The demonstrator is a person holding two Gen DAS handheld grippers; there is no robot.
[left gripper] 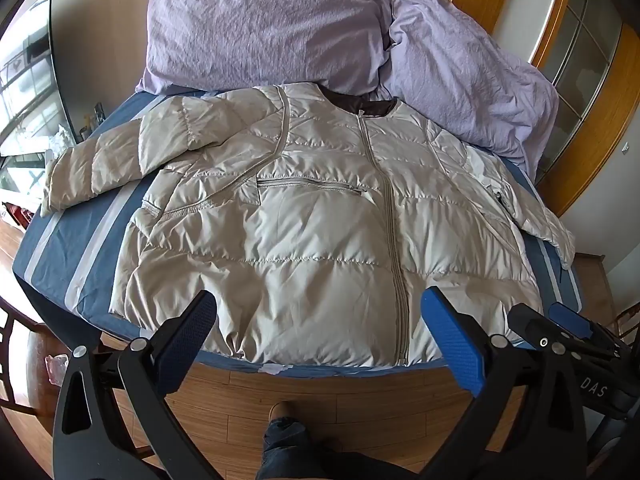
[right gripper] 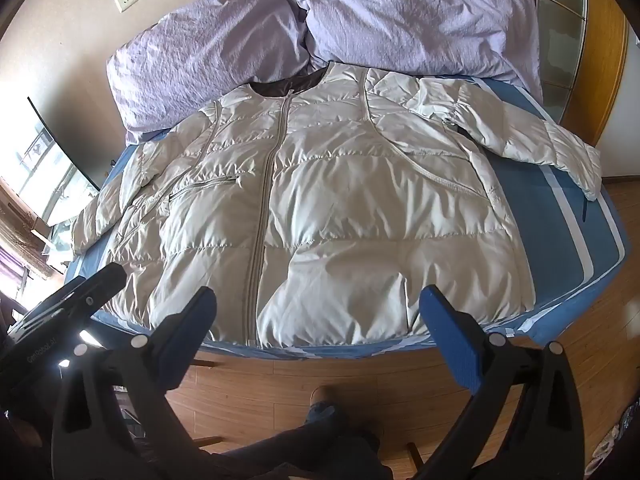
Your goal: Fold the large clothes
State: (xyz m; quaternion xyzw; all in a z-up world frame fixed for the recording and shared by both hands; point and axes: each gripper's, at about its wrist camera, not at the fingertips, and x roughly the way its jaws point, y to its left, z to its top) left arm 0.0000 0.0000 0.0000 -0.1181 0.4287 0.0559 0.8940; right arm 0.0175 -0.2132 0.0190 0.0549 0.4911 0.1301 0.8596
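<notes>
A large beige quilted puffer jacket [left gripper: 320, 220] lies front-up and zipped on a blue bed, its collar toward the pillows and both sleeves spread sideways. It also shows in the right wrist view [right gripper: 320, 208]. My left gripper [left gripper: 320, 316] is open and empty, held above the jacket's hem near the bed's front edge. My right gripper [right gripper: 318, 312] is open and empty, likewise over the hem. The right gripper shows at the right edge of the left wrist view [left gripper: 568, 328], and the left gripper at the left of the right wrist view [right gripper: 76, 304].
The blue sheet with pale stripes [left gripper: 72, 248] covers the bed. Two lilac pillows [left gripper: 264, 28] [left gripper: 468, 72] lie behind the jacket. Wooden floor [left gripper: 320, 392] and a person's leg [left gripper: 288, 432] are below. A TV [left gripper: 28, 76] stands at left, a wooden door frame [left gripper: 592, 92] at right.
</notes>
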